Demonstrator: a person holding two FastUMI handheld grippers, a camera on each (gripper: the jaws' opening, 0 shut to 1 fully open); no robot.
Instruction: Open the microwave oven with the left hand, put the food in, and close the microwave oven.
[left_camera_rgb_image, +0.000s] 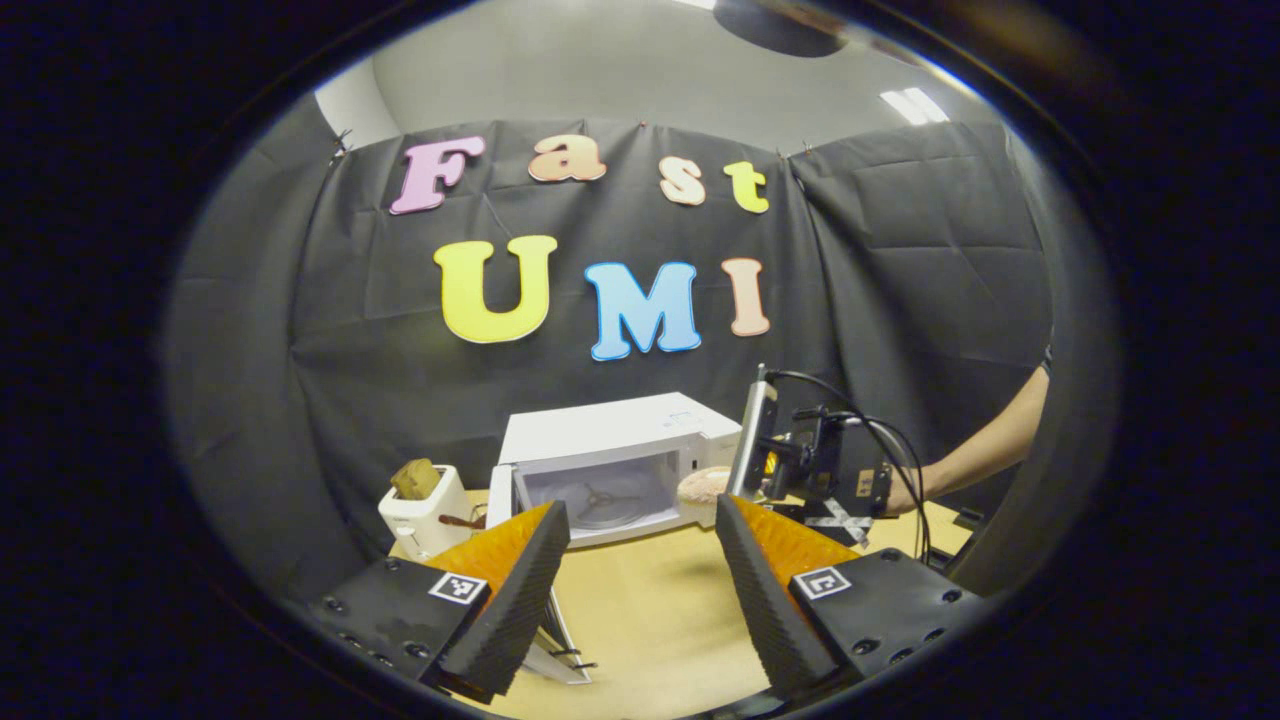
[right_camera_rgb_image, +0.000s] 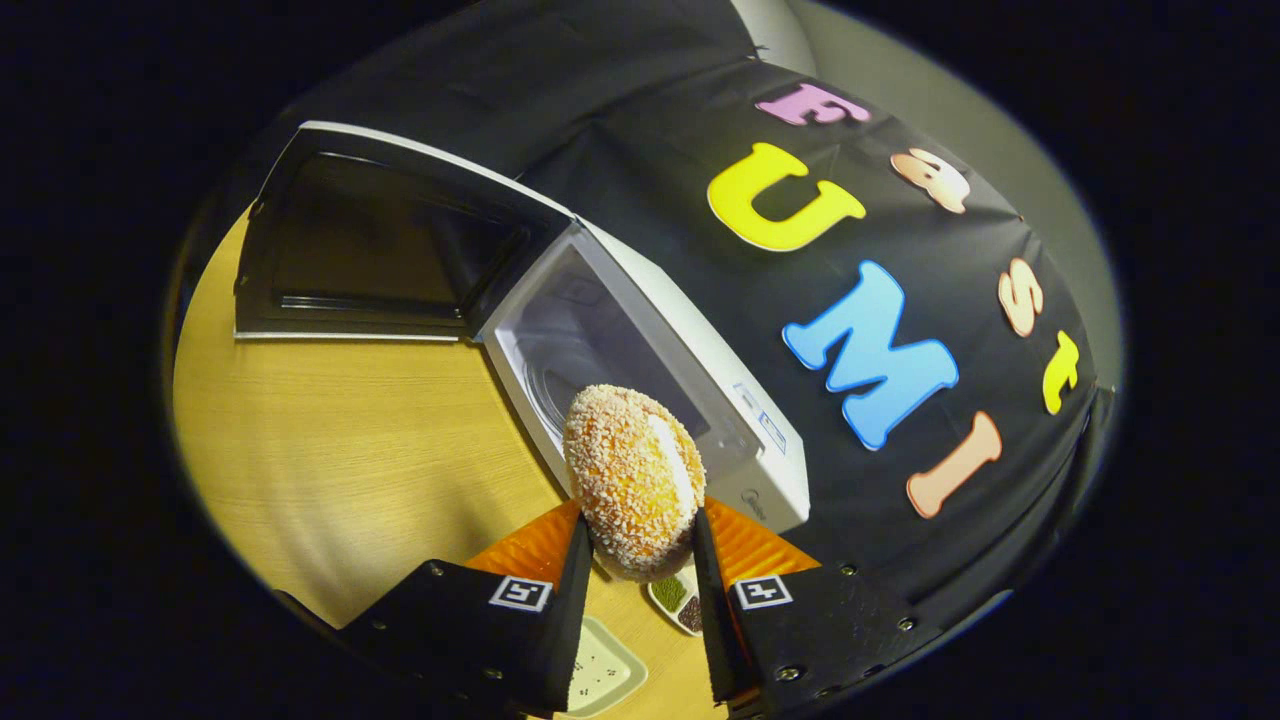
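1. Microwave (right_camera_rgb_image: 640, 340) stands open on the table (right_camera_rgb_image: 340, 450); your right gripper (right_camera_rgb_image: 637, 560) clamps the bun (right_camera_rgb_image: 635, 480) just outside.
2. Tilted bun may clip the frame.
3. Left gripper (left_camera_rgb_image: 640, 570) hangs open, empty.

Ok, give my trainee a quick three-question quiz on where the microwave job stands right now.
1. True or false: the microwave door is shut.
2. What does the right gripper hold? A) a toaster B) a crumb-coated bun C) nothing
3. Fill in: the left gripper is ____, with nothing between its fingers.

Key:
1. False: the door stands swung open, cavity bare.
2. B: the crumb-coated bun is pinched between both fingers, in front of the cavity.
3. Open.
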